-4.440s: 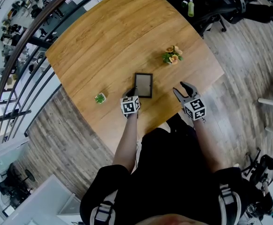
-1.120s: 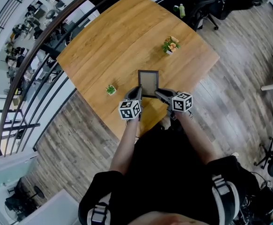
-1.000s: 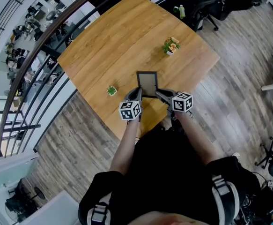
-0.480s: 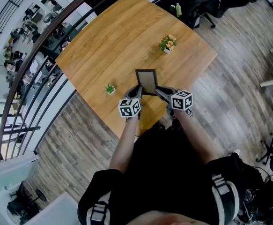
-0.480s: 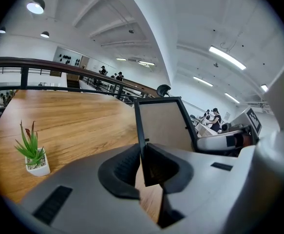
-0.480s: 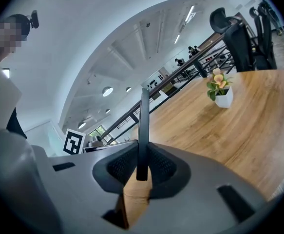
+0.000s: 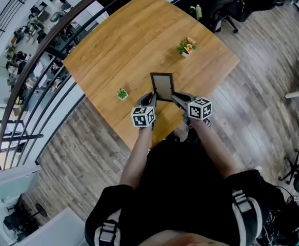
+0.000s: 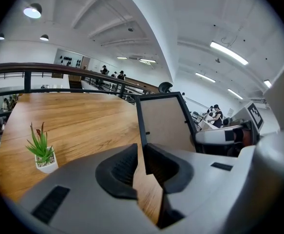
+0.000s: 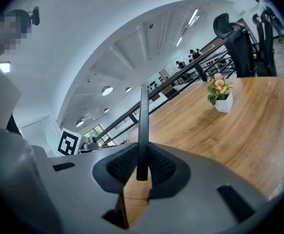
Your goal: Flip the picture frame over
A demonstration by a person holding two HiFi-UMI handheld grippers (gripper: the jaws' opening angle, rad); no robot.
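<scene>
The picture frame [image 7: 162,86], black-rimmed with a beige panel, stands tilted up off the wooden table [image 7: 123,40], held by its two lower corners. My left gripper [image 7: 152,98] is shut on its left edge; in the left gripper view the frame [image 8: 163,123] rises from between that gripper's [image 8: 141,161] pads. My right gripper [image 7: 175,96] is shut on the right edge. In the right gripper view the frame [image 9: 143,116] shows edge-on as a thin black bar pinched in the right gripper [image 9: 142,168].
A small green plant in a white pot [image 7: 121,94] sits left of the frame, also seen as the plant [image 8: 42,152]. A flower pot [image 7: 186,46] stands farther back right, the flowers [image 9: 220,94] clear of the frame. A railing runs along the table's far left edge.
Several seconds ago the frame lay flat and the right gripper stood open to its right. Now both grippers hold it raised. Over the last second it has barely moved.
</scene>
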